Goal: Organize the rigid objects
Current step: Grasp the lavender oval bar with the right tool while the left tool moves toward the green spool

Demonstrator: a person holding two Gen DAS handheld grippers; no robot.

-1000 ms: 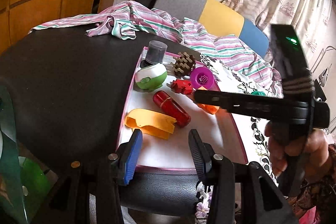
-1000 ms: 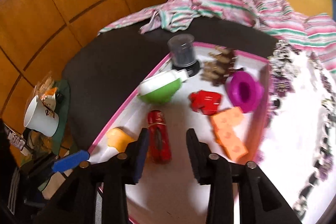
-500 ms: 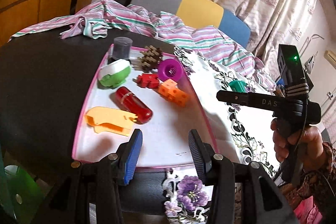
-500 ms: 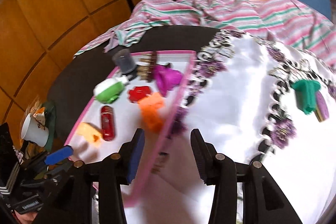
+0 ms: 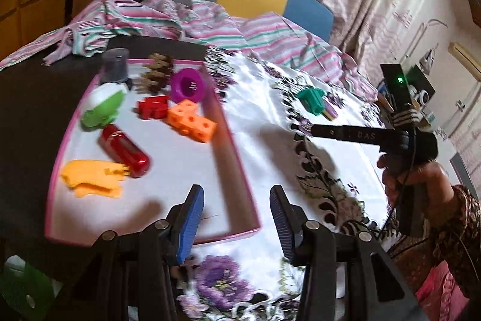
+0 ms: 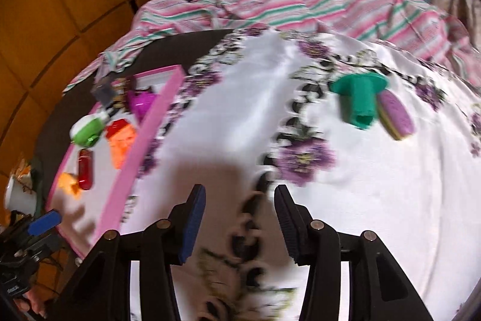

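A pink-rimmed white tray holds several toys: an orange block piece, a red cylinder, a yellow piece, a green-and-white ball, a purple ring. A green plastic piece and a purple oval lie on the floral cloth to the right. My left gripper is open and empty over the tray's near right corner. My right gripper is open and empty above the cloth, short of the green piece.
A white floral cloth covers the right part of the dark table. Striped fabric is heaped at the back before a chair. A white mug stands at the table's left. The right hand-held gripper body shows at right.
Both views have swung right. My right gripper has left the tray and moved over the cloth toward the green piece. My left gripper has shifted toward the tray's right corner.
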